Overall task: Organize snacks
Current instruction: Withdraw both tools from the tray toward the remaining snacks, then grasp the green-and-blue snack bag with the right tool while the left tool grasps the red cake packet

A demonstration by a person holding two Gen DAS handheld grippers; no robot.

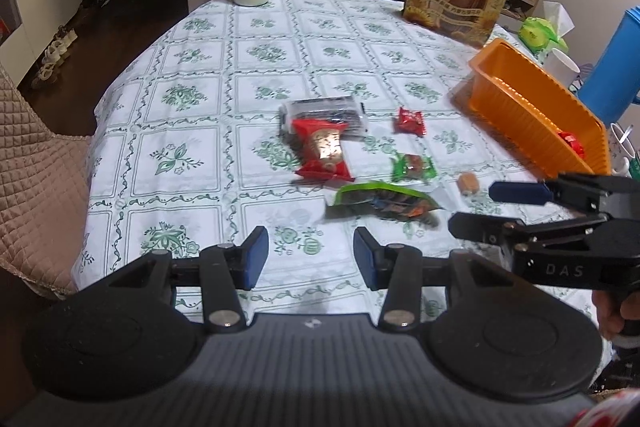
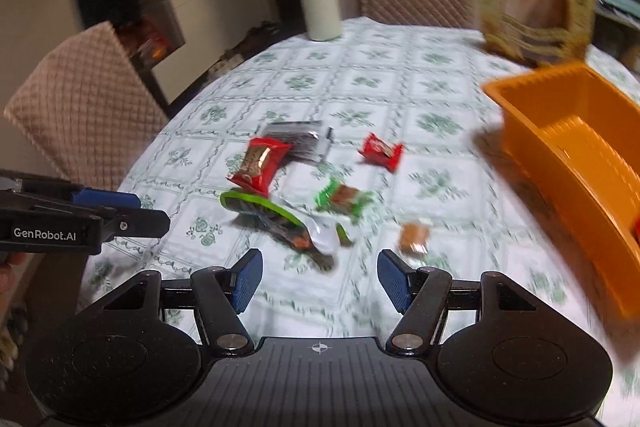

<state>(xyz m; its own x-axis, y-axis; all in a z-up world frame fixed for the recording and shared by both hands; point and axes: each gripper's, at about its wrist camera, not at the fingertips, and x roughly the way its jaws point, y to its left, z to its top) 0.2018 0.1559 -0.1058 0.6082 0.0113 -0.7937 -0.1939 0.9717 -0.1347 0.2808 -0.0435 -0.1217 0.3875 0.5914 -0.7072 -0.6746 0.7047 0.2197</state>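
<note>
Both grippers hang over the near edge of the table (image 1: 248,39) with nothing between their pads. The left gripper (image 1: 311,259) has its jaws spread, only tablecloth showing in the gap; the right gripper (image 2: 320,281) is spread a little wider, likewise empty (its view is smeared with blur).

The loose snacks lie in a cluster mid-table. From the left wrist view, a red packet (image 1: 324,151) rests partly on top of a dark clear-wrapped packet (image 1: 320,113). At about 3 o'clock from that pair sits a small red candy (image 1: 410,121), apart from them. At 5 o'clock from the red packet are a green-wrapped sweet (image 1: 414,169) and, just below it, a long green pouch (image 1: 384,203) — nearest the left gripper. A small brown sweet (image 1: 468,183) lies at 3 o'clock from the green-wrapped one.

The orange tray (image 1: 520,107) stands at 2 o'clock of the cluster, one red piece (image 1: 572,142) in its near end.
</note>
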